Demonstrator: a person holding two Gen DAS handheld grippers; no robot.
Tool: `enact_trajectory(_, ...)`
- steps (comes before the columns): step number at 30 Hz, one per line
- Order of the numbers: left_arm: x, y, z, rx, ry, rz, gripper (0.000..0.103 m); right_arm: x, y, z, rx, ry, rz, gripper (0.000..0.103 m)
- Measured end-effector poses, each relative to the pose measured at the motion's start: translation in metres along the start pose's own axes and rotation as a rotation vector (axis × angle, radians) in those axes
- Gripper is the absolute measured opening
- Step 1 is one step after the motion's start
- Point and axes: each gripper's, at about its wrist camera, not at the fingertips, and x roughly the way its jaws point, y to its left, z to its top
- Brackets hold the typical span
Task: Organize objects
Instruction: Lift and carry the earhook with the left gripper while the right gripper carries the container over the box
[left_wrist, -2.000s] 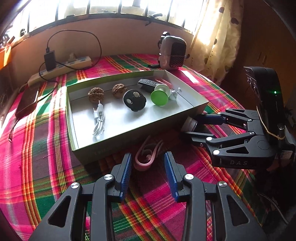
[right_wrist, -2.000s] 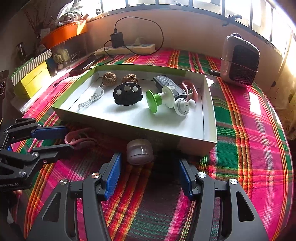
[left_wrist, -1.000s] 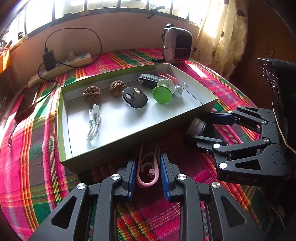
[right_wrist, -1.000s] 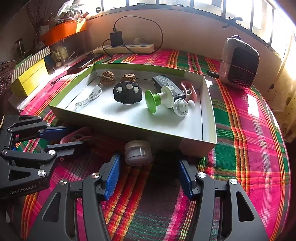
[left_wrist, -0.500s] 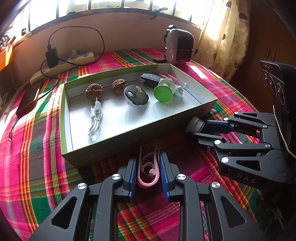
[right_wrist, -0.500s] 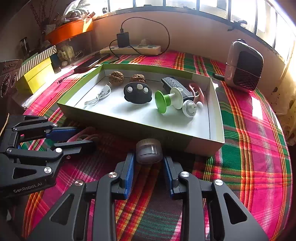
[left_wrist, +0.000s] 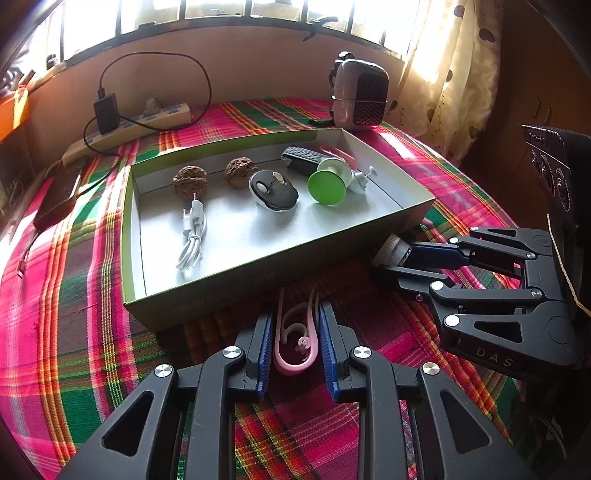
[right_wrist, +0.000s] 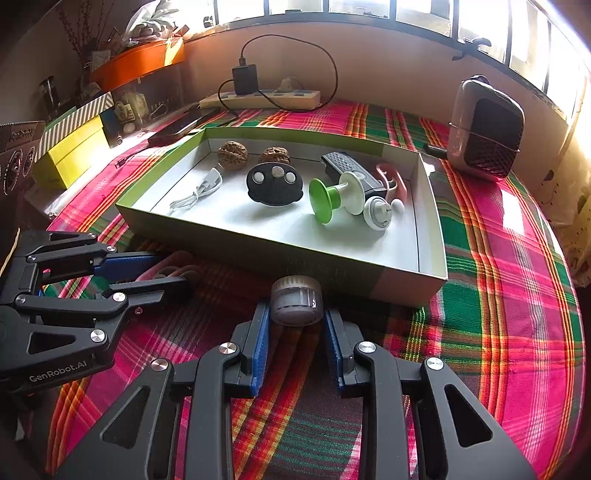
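- Plaid cloth (right_wrist: 491, 295) in pink, green and orange covered the table, and one shallow box (right_wrist: 332, 267) with green outer walls and a white inside stood on it.
- Inside the box I counted two walnuts (left_wrist: 190, 181), one white cable (left_wrist: 192, 240), one black oval piece (right_wrist: 275, 184) with three round buttons, one green and white spool (right_wrist: 332, 197), one dark remote (right_wrist: 349, 170), one small white round cap (right_wrist: 376, 214) and one pink clip (right_wrist: 395, 181) at the far right corner.
- One pink ear hook (left_wrist: 295, 339) lay on the cloth just in front of the box's near wall. The left gripper (left_wrist: 295, 332) was closed around it, and its two blue pads (left_wrist: 265, 343) touched the sides of the hook.
- One small round jar (right_wrist: 295, 301) with a pale lid sat on the cloth beside the same wall, more to the right. The right gripper (right_wrist: 295, 325) had just closed on it, and the pads pressed the jar from both sides.
- The two grippers stood side by side and near each other, both pointing down toward the box.
- Behind the box stood one power strip (right_wrist: 258, 98) with one black charger (right_wrist: 243, 79) plugged in, and one small heater (right_wrist: 484, 136) on the right.
- On the left were one orange tray (right_wrist: 136, 62) and what seemed to be two yellow boxes (right_wrist: 70, 151), though the view there was dark.
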Motion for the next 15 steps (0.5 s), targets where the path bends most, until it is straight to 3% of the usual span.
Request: enact_trajectory(15,-0.0015,0.0036,-0.0002,-0.041,-0.006,-0.004,0.021,-0.0032,-0.0015,-0.0005,0.018,-0.011,0.006,0.029)
